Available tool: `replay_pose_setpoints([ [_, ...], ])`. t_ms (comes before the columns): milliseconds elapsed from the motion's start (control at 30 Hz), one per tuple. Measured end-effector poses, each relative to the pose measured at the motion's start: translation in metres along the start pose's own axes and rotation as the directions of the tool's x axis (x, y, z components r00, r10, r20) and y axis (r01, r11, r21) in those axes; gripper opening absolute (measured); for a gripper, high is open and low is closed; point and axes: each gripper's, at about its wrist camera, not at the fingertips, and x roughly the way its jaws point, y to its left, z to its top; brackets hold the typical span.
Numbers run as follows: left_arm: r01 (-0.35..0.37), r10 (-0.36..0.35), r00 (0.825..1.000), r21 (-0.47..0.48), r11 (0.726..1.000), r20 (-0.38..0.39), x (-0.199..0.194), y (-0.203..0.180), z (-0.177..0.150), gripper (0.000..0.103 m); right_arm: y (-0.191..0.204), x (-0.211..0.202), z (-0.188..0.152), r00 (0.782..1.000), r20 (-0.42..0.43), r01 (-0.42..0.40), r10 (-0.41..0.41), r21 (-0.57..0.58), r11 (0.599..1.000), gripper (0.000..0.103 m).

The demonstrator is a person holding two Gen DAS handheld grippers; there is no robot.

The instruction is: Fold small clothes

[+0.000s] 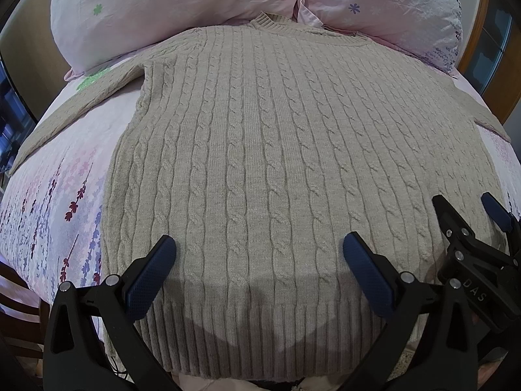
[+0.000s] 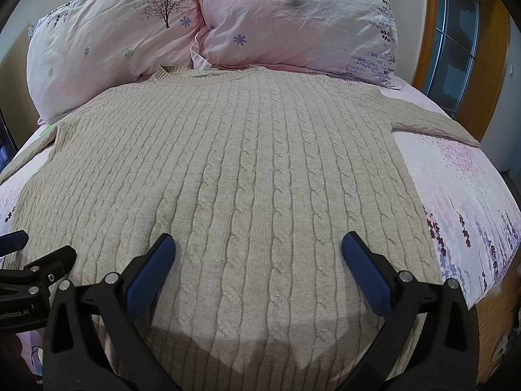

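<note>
A beige cable-knit sweater point(image 1: 260, 150) lies flat on the bed, collar toward the pillows, ribbed hem nearest me; it also fills the right wrist view point(image 2: 234, 179). Its left sleeve point(image 1: 75, 101) stretches out to the left, its right sleeve point(image 2: 433, 120) out to the right. My left gripper point(image 1: 259, 254) is open and empty above the hem, left of centre. My right gripper point(image 2: 259, 254) is open and empty above the hem, right of centre. The right gripper shows at the right edge of the left wrist view point(image 1: 469, 208), also open. The left gripper shows at the left edge of the right wrist view point(image 2: 19, 251).
Two pink flowered pillows point(image 1: 162, 9) point(image 2: 293, 22) lie at the head of the bed behind the collar. The pink flowered sheet point(image 2: 456, 189) is bare on either side of the sweater. A wooden frame with glass point(image 2: 456, 42) stands at the far right.
</note>
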Motion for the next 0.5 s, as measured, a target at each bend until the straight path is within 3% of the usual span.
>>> replay_pose_setpoints([
  [500, 0.0, 0.0, 1.0, 0.0, 1.0, 0.001, 0.0, 0.0, 0.0, 0.102, -0.0001, -0.0008, -0.001, 1.0, 0.0, 0.0, 0.0, 0.0, 1.0, 0.101],
])
